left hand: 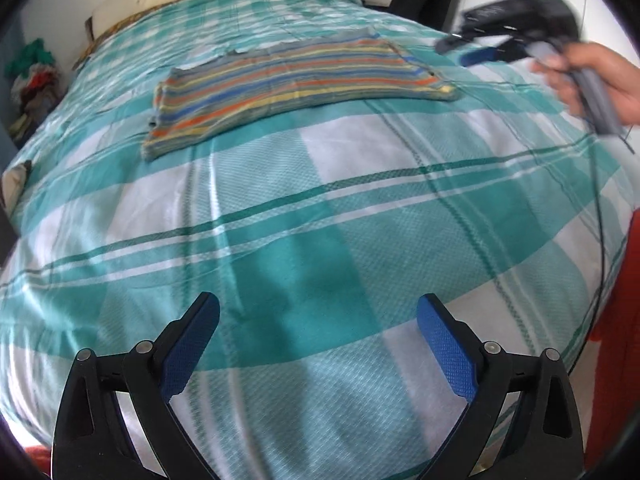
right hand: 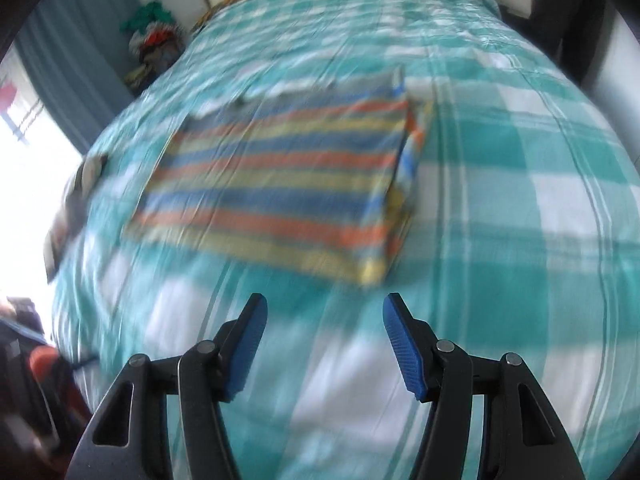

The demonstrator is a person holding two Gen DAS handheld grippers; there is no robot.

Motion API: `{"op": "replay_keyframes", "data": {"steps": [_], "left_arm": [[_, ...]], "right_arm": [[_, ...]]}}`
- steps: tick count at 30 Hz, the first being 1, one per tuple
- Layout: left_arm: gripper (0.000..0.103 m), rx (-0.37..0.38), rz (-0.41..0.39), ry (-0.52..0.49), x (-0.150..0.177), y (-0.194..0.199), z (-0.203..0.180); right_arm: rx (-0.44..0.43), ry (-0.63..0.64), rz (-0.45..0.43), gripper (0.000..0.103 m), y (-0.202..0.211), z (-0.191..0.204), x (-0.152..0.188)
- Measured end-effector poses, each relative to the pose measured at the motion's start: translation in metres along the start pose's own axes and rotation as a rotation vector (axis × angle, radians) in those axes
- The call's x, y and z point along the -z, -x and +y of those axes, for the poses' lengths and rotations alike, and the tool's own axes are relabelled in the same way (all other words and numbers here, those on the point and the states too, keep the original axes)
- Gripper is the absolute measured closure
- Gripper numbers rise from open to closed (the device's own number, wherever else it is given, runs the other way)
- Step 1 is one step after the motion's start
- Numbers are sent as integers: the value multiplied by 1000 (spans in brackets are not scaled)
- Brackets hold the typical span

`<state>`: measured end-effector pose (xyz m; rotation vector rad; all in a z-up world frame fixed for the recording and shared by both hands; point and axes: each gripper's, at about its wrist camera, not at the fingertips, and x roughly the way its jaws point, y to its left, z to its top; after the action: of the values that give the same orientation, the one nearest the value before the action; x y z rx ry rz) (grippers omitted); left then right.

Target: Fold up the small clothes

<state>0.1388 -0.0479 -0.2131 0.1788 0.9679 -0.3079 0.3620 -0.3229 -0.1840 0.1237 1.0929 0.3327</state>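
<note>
**Folded shirt ahead of both tools**

A striped shirt (left hand: 296, 80) is seen lying flat, already folded into a rectangle, on the bed (left hand: 320, 220) towards its far end. Its long axis is laid across the bed, left to right. The left tool (left hand: 318, 344) is held released and empty, well short of the near hem. The right tool (right hand: 324, 344), also released with nothing between its pads, is judged nearer, just before the shirt's near right corner.
</note>
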Motion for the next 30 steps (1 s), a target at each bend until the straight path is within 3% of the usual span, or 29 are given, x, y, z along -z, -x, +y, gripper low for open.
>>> {"op": "replay_keyframes", "data": {"steps": [3, 7, 10, 12, 14, 16, 18, 19, 20, 21, 22, 24, 30], "left_arm": [[10, 75, -30, 11, -15, 8, -8], [12, 162, -69, -113, -55, -1, -40], [16, 184, -88, -229, -99, -29, -71], [20, 203, -58, -314, -135, -65, -96], [30, 212, -39, -349, -158, -95, -113], [30, 241, -18, -372, -177, -123, -129], [31, 229, -55, -401, -189, -140, -144], [36, 223, -71, -411, -193, -144, -149], [65, 227, -85, -408, -196, -147, -151], [86, 222, -90, -387, -199, -148, -149], [95, 208, -92, -354, -201, -147, -145], [96, 259, -119, -245, -204, -137, -125], [96, 255, -230, 66, -187, -66, -20]], "right_arm": [[-7, -77, 21, 42, -36, -36, -61], [-67, -191, 102, 42, -83, -76, -117], [-120, -213, 181, 42, -109, -90, -137], [-148, -184, 213, 42, -119, -90, -145], [-168, -147, 244, 42, -128, -89, -154], [-167, -121, 234, 42, -133, -87, -164], [-185, -123, 234, 42, -141, -87, -174], [-186, -128, 239, 44, -145, -88, -178], [-179, -135, 234, 55, -149, -89, -181], [-171, -143, 227, 76, -150, -91, -184], [-156, -153, 219, 86, -150, -92, -187], [-151, -164, 195, 92, -144, -91, -192], [-176, -17, 113, 92, -98, -24, -214]]}}
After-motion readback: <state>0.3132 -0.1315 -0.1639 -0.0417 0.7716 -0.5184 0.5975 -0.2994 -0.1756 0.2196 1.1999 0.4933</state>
